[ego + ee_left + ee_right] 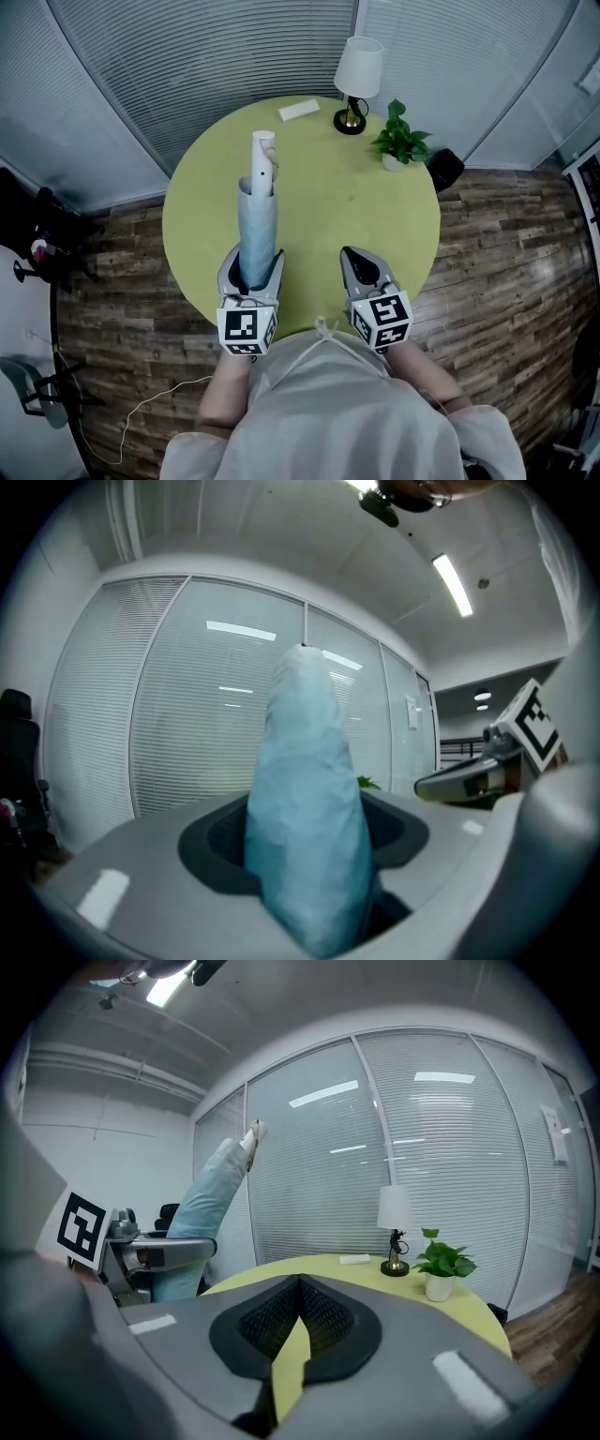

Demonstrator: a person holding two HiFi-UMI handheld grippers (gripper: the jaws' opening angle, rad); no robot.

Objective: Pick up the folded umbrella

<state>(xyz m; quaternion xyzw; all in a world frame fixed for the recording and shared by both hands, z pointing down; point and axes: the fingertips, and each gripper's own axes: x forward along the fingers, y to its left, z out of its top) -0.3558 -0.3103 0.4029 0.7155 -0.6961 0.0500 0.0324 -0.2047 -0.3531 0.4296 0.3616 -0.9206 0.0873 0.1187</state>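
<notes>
The folded umbrella (255,220) is a light-blue fabric roll with a white end (263,155). It sticks up and away from my left gripper (251,255), which is shut on its lower part above the near edge of the round yellow-green table (375,216). In the left gripper view the umbrella (305,789) fills the gap between the jaws and hides the table. My right gripper (352,255) hovers beside it to the right; its jaws meet at the tips with nothing between them (298,1288). The right gripper view shows the umbrella (211,1199) at the left.
At the table's far side stand a white lamp (358,80), a small potted plant (401,139) and a flat white box (299,111). Curved blinds wall the back. A dark seat (445,167) sits beyond the right rim, an office chair (47,394) on the wooden floor at the left.
</notes>
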